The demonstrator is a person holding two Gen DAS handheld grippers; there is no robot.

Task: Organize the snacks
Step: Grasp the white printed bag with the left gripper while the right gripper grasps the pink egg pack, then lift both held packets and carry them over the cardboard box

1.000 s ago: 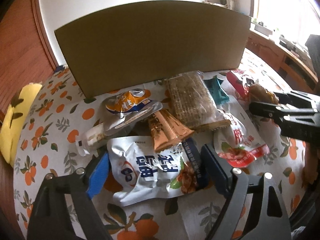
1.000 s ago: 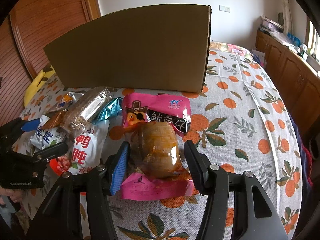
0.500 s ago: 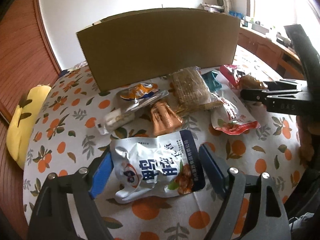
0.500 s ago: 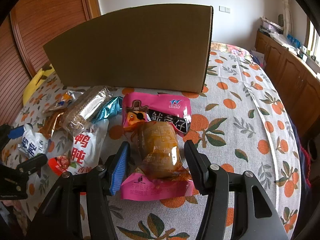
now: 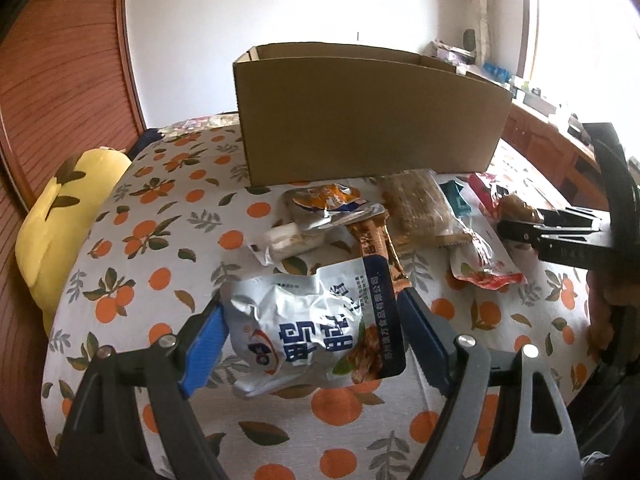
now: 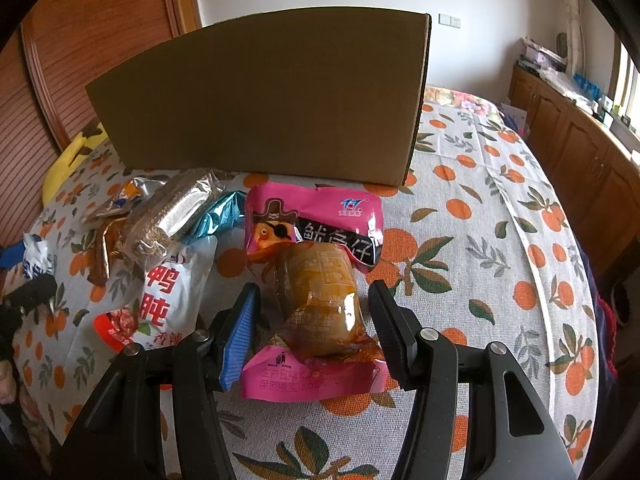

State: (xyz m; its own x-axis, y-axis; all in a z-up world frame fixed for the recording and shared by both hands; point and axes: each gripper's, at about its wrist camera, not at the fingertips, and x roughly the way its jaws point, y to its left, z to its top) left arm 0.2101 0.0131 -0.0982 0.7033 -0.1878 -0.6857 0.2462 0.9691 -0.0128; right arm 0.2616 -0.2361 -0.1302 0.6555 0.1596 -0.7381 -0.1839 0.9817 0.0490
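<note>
Barely begun. Left gripper (image 5: 312, 334) clamped on white pouch (image 5: 316, 328), lifted above bed (image 5: 132, 264). Right gripper (image 6: 314, 320) spread wide around brown packet (image 6: 320, 292) on pink bag (image 6: 316, 220). Other snacks piled before cardboard box (image 5: 368, 120), its contents unseen.

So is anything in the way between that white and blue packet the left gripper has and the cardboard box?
The left gripper holds the white and blue snack packet raised above the tablecloth. Other snacks, such as the orange and silver packet, lie low before the cardboard box. Only its tall near wall must be cleared.
</note>
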